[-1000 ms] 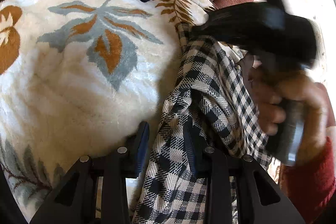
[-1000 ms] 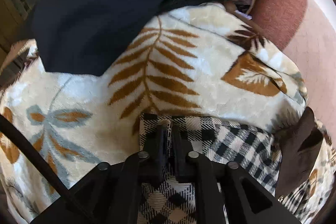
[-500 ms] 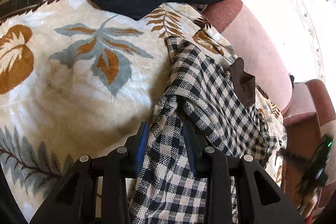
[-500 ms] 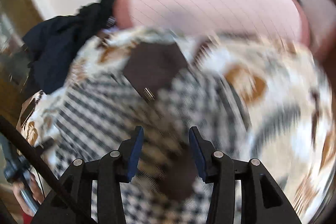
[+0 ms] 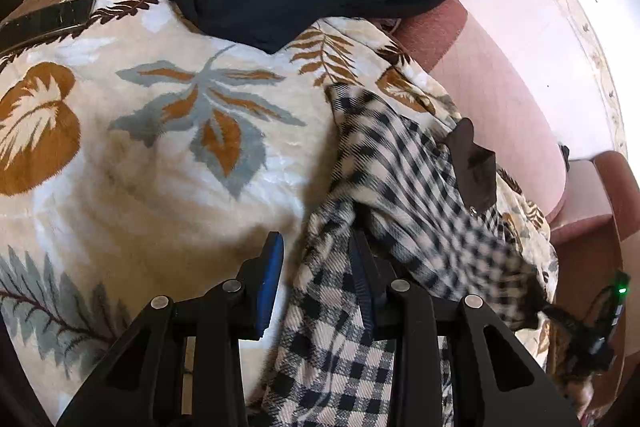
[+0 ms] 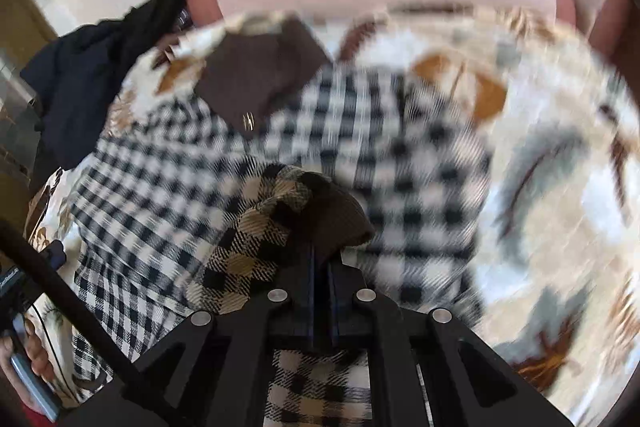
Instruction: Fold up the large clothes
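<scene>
My right tool (image 6: 322,259), jaws just closed, pinches a bunched fold of the checked garment (image 6: 256,227); my left tool (image 5: 316,267) grips its other edge; the garment lies stretched between them on the leaf-patterned blanket (image 5: 160,147) over a pink sofa (image 5: 500,99)

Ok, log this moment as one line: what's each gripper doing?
left gripper: shut on checked shirt | right gripper: just closed, shut on shirt's brown-lined corner | shirt on leaf-print blanket, unfolded
</scene>
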A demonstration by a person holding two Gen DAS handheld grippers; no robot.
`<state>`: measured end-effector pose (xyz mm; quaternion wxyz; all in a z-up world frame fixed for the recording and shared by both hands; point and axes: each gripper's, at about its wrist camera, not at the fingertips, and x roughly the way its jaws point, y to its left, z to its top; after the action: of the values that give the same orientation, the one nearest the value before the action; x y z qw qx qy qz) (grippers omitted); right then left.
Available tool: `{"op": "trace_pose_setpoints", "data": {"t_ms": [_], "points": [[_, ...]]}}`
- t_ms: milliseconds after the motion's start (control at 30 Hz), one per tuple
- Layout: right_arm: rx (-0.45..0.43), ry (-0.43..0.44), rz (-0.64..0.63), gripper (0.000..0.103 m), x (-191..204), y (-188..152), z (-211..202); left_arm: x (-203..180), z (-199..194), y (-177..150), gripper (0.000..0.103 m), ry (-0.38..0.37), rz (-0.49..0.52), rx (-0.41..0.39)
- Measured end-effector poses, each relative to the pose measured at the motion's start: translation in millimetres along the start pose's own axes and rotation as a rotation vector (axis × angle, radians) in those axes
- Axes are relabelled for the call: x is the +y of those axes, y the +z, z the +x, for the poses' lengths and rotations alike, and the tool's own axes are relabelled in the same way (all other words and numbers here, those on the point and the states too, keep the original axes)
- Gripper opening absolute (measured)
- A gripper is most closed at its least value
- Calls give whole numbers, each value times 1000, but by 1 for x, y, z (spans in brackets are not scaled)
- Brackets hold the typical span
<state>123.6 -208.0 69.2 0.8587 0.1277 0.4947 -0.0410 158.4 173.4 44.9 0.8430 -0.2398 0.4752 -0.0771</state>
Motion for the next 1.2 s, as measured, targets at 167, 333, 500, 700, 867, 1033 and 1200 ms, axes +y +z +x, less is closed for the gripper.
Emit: {"op": "trace_pose_setpoints", "data": {"t_ms": [167, 333, 500, 700, 867, 1033, 1200], "points": [[-87, -130, 66, 5, -25, 27, -16, 0, 6, -1, 32, 19, 4, 19], [14, -304, 67, 9, -37, 33, 24, -2, 11, -3, 34, 43, 25, 36], [-238, -387, 45, 44, -3, 22, -25, 3, 13, 2, 35, 33, -9, 44], [-167, -139, -134, 41, 76, 22, -4, 9, 0, 9, 35, 28, -17, 21], [-42, 52, -219, 35, 153, 8, 42, 23, -27, 23, 41, 116, -27, -104], [20, 106, -301, 26, 220, -21, 73, 40, -34, 33, 42, 119, -81, -118], [82, 217, -521, 26, 278, -68, 66, 44, -33, 33, 42, 118, -81, -113]]}}
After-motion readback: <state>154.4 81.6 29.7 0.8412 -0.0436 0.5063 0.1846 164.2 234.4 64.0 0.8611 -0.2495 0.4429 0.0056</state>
